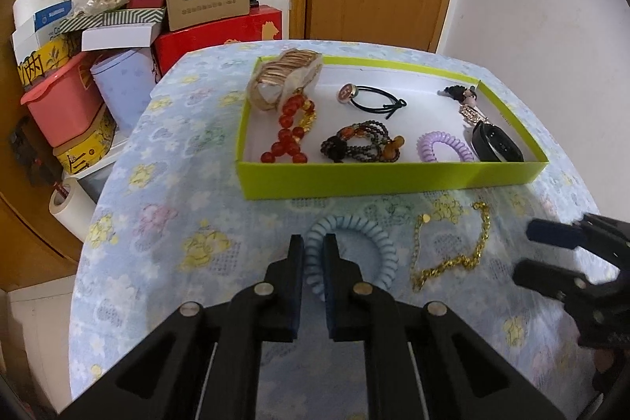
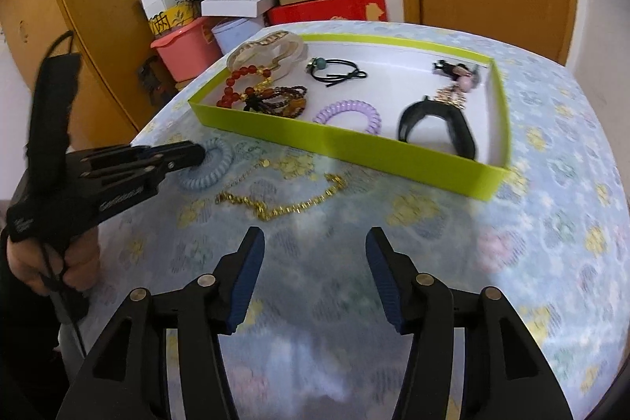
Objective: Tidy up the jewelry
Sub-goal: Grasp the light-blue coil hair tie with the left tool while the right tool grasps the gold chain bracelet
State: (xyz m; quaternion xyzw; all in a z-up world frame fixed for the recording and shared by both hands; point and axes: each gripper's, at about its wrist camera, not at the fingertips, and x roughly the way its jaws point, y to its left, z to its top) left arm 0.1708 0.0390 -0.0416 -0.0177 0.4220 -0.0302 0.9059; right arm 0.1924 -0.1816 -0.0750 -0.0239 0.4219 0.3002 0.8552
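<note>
A pale blue tablecloth carries a print of yellow, pink and green flowers. On it stands a lime-green cardboard tray with a white floor. A light blue spiral hair tie and a gold chain bracelet lie on the cloth. Inside the tray: a red bead bracelet, a lilac spiral hair tie, a black wristband. Both grippers are black with dark blue pads.

floral-clothed table with green tray, blue coil hair tie, gold chain
</note>
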